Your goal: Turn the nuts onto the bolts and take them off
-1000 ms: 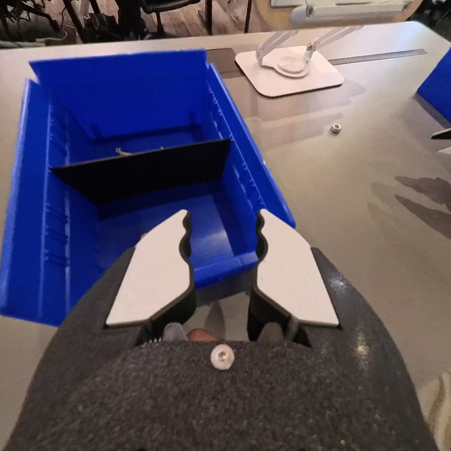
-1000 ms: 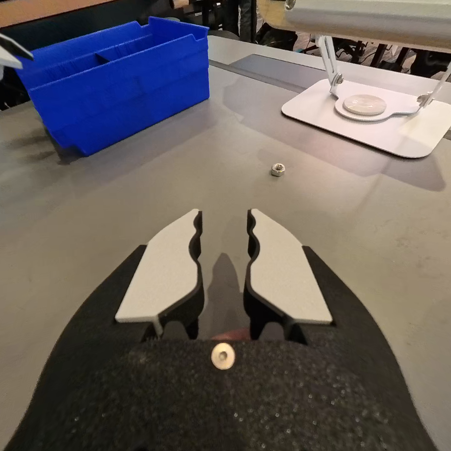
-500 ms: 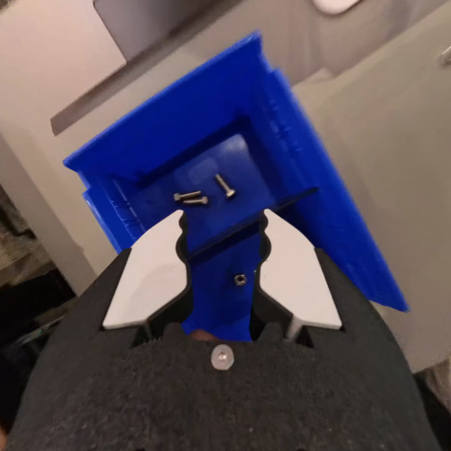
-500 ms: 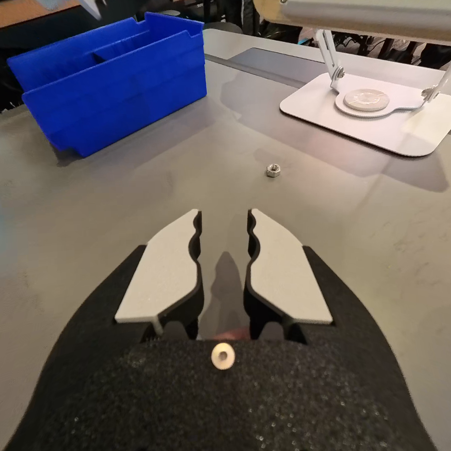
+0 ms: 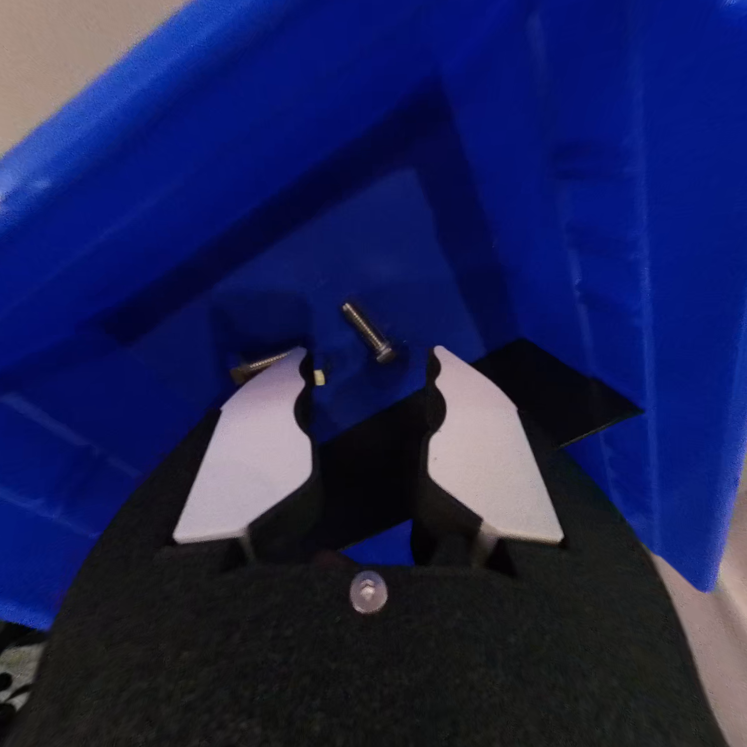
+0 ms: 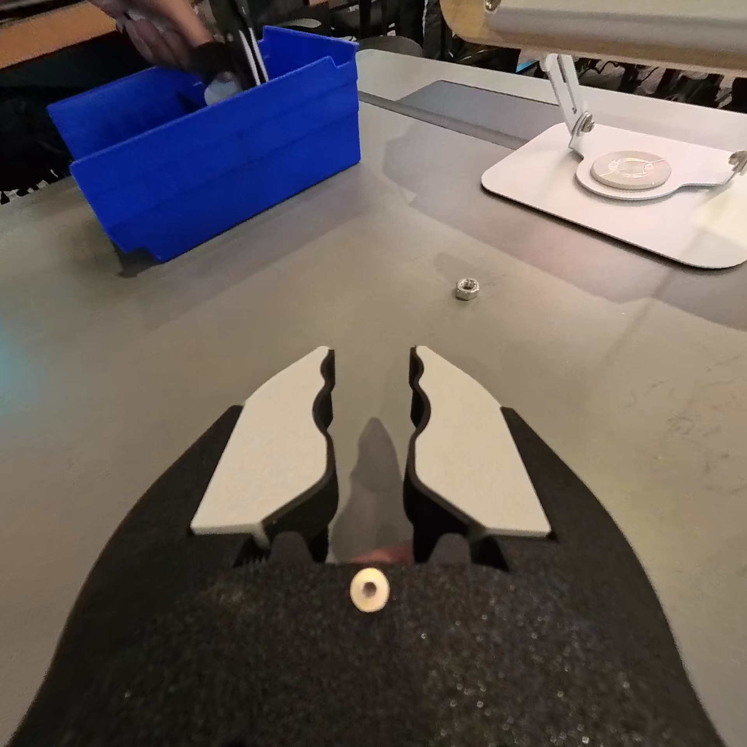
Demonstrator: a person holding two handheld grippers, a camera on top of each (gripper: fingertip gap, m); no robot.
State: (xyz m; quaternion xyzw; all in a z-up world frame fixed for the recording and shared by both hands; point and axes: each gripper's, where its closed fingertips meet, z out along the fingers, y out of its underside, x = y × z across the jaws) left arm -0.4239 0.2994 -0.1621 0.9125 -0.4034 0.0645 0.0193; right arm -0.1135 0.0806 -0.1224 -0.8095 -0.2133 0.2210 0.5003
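the jaws of the left gripper (image 5: pixel 368 357) stand apart with nothing between them, tipped steeply down inside the blue bin (image 5: pixel 566 161), past its black divider (image 5: pixel 537 388) and over the far compartment. on that compartment's floor, from left to right, a bolt (image 5: pixel 258 366) lies half hidden under the left finger (image 5: pixel 250 440), a small pale hex piece (image 5: pixel 319 378) shows just beside that fingertip, though the blur hides what it is, and a second bolt (image 5: pixel 368 338) lies free in the gap ahead of the tips, head toward the camera. in the right wrist view a person's hand (image 6: pixel 161 32) reaches down over the bin's far end holding that gripper upright among its walls. the jaws of the right gripper (image 6: pixel 372 353) also stand apart and empty, held low and level over the grey bench (image 6: pixel 161 364), pointing forward. a lone nut (image 6: pixel 467 288) sits on the bench ahead and a little right of its tips, well apart from them. farther right rests the white base of a stand (image 6: pixel 586 210).
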